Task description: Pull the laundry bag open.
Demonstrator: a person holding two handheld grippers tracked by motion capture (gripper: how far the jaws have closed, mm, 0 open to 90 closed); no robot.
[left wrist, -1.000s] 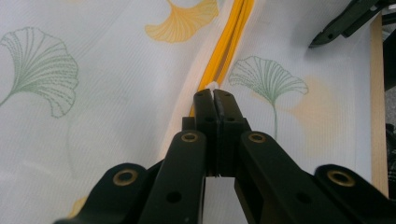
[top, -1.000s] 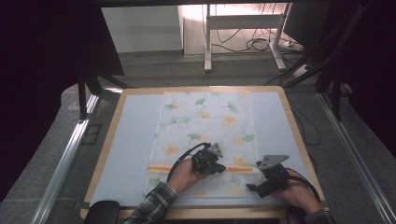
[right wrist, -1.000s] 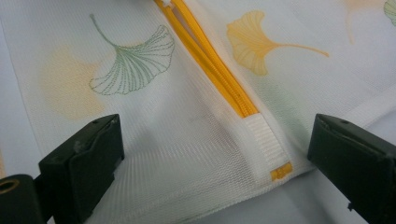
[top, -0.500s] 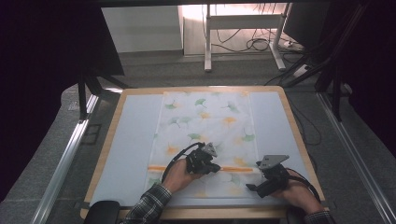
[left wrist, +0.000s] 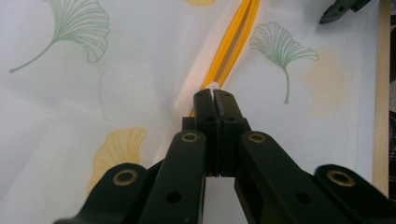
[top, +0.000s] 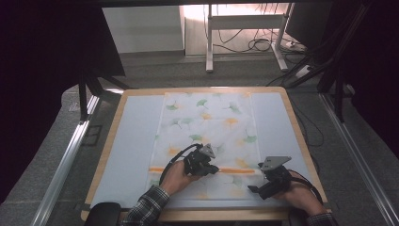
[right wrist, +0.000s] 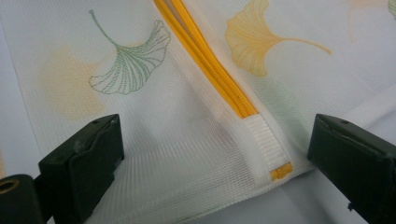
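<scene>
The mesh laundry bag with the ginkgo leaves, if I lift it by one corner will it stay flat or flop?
Probably flop: the mesh bag is thin, see-through netting lying flat on the table. It likely weighs little, since nothing bulges inside. The orange zipper may stay slightly stiffer than the netting, and the left gripper is shut on its white pull, which could drag the fabric along.

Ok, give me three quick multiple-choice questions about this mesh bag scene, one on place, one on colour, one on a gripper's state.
1. Where does the mesh bag lie?
A. in the middle of the table
B. on the floor
C. hung over the table's left edge

2. What colour is the zipper?
A. blue
B. orange
C. black

3. How do the left gripper's jaws stand?
A. wide open
B. shut on the zipper pull
C. shut on a leaf stem

Answers: 1 A, the bag is spread flat mid-table; 2 B, the teeth are orange in both gripper views; 3 B, the jaws meet with the small white pull pinched at their tips.
</scene>
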